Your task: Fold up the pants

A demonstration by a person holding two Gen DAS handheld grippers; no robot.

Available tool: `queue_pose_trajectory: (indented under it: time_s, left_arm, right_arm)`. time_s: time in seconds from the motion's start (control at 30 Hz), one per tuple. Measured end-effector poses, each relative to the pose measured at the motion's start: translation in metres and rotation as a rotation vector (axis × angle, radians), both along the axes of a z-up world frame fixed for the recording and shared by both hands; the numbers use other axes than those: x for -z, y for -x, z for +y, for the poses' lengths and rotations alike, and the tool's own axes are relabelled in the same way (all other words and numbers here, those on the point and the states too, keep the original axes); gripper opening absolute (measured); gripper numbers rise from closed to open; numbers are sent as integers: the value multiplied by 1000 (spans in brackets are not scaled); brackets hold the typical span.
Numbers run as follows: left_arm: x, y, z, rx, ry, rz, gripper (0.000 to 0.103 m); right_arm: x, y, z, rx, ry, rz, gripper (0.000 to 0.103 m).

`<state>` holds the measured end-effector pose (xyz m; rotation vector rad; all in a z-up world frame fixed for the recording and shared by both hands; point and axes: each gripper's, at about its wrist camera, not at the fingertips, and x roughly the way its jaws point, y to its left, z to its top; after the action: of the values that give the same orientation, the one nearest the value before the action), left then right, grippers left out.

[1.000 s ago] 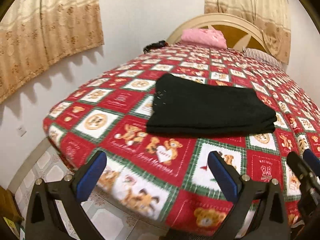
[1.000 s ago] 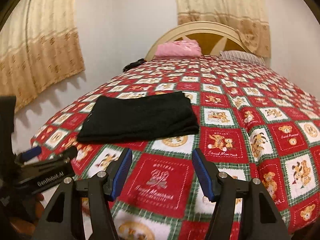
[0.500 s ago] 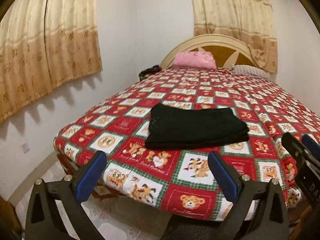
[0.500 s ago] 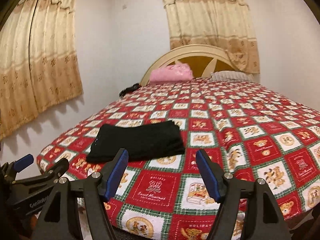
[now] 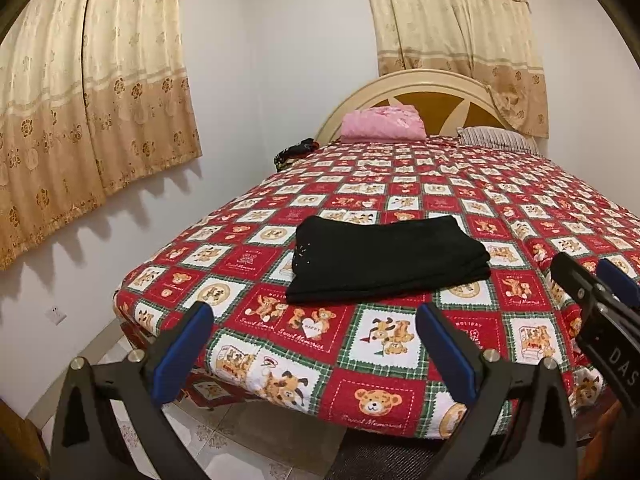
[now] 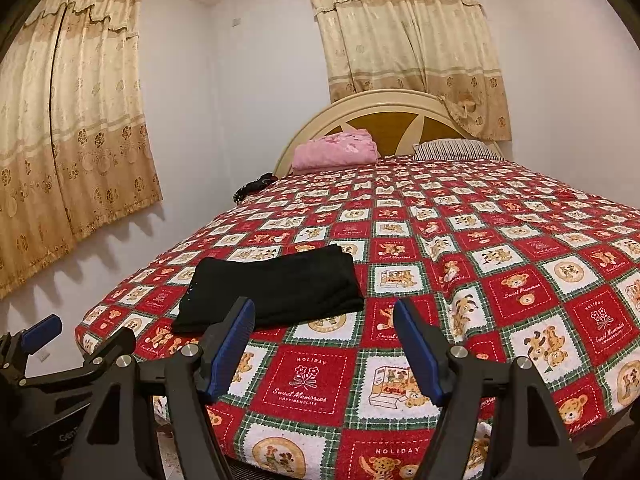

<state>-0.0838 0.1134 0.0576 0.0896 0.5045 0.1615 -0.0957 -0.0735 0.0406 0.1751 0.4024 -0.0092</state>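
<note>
The black pants (image 5: 384, 262) lie folded into a flat rectangle near the foot of the bed, on the red teddy-bear quilt (image 5: 460, 184). They also show in the right wrist view (image 6: 272, 286). My left gripper (image 5: 316, 344) is open and empty, held back from the foot edge of the bed, short of the pants. My right gripper (image 6: 324, 344) is open and empty, low over the foot of the quilt (image 6: 500, 240), to the right of the pants. Each gripper shows at the edge of the other's view.
A pink folded blanket (image 5: 382, 122) and a striped pillow (image 5: 496, 140) lie by the cream headboard (image 5: 420, 84). A dark item (image 5: 294, 152) sits at the bed's far left corner. Curtains (image 5: 88, 88) hang on the left wall. Tiled floor (image 5: 248, 432) lies below the bed's foot.
Both grippers have pulled back and away from the bed; the pants look smaller and farther off. The pants have not moved. Both grippers stayed open.
</note>
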Motion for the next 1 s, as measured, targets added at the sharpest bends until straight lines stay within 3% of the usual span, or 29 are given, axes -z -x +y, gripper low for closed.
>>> queue_pose_trajectory:
  time_s: [1.0]
  left_arm:
    - [0,2,-4,7,11,6,103]
  right_arm:
    - [1,1,0,5,-8,-5,73]
